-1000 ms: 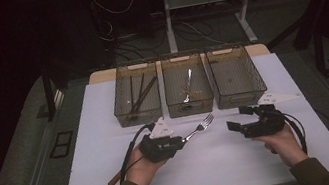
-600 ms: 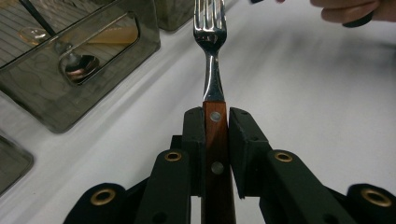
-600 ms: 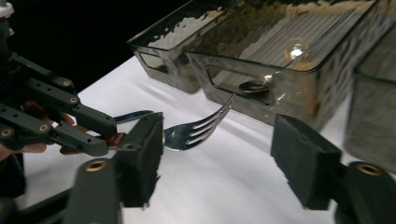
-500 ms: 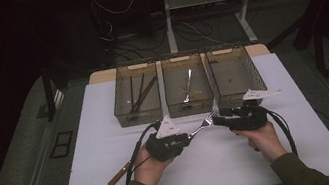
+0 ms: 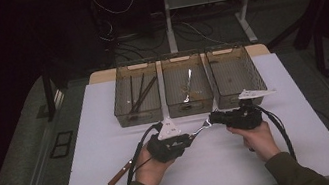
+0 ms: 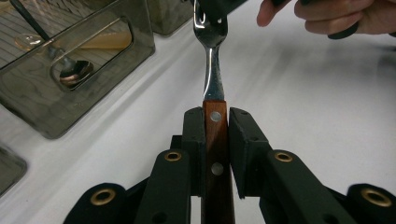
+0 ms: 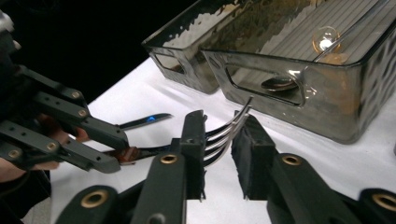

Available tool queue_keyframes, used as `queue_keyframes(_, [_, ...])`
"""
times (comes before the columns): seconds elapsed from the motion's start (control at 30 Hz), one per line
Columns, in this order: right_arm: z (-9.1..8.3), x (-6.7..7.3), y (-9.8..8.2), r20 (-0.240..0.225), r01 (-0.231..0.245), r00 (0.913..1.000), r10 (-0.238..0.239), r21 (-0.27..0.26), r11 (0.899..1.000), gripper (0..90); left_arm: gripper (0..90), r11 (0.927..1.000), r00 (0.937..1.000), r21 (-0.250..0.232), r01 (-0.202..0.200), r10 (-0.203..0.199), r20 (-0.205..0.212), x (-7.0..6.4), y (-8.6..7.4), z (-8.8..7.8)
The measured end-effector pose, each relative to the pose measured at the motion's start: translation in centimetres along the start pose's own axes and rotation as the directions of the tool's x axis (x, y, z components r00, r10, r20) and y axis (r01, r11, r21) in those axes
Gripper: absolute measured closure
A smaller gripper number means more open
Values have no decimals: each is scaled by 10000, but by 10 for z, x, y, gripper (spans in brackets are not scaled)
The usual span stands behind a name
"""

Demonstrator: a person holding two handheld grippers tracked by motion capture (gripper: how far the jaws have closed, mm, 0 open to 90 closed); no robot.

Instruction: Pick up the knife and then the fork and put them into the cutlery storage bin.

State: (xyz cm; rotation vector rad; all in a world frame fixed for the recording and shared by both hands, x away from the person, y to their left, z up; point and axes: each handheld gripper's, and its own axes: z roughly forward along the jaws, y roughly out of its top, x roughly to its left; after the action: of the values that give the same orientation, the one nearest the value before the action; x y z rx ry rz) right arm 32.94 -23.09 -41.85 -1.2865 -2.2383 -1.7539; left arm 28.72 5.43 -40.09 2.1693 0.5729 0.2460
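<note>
- Where the left claw (image 6: pixel 216 128) shows up close in its own view, its jaws are clamped on the brown riveted handle of a fork (image 6: pixel 213 70), which points straight ahead, off the counter (image 5: pixel 215 165).
- At the fork's far end, the right claw (image 7: pixel 218 140) has its jaws apart on either side of the tines; one jaw looks to touch them, the other stands just clear.
- From above, the two claws face each other over the middle of the counter with the fork bridging them; that grip detail is too small to read there.
- Only the high view takes in a brown-handled knife (image 5: pixel 121 172) lying near the counter's left front, beside the left cable.
- Three smoky bins (image 5: pixel 187 86) stand in a row at the back edge; the middle one holds a spoon (image 6: pixel 70 70), the left one dark sticks.
- Open white surface lies in front of and to the right of the hands.
</note>
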Motion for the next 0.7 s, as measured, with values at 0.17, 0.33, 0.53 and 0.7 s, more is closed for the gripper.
queue_keyframes(0.17, [-4, 2, 2, -190, -81, 9998, 75, -286, 9996, 824, 766, 9998, 10000, 191, -35, 34, 91, 0, -1, 3])
queue_keyframes(0.33, [-6, 5, 5, -248, 44, 9997, -54, -399, 9992, 852, 761, 9999, 9997, 108, 7, -10, 233, 0, -2, 5])
queue_keyframes(0.53, [-9, 11, 8, -383, 117, 9992, -148, -813, 9966, 870, 737, 9991, 9967, -284, 312, -290, 753, 2, -3, 5])
queue_keyframes(0.7, [-14, 10, 10, -153, 198, 9997, -215, -1001, 9948, 872, 645, 9985, 9961, -464, 295, -255, 850, 5, -8, 0])
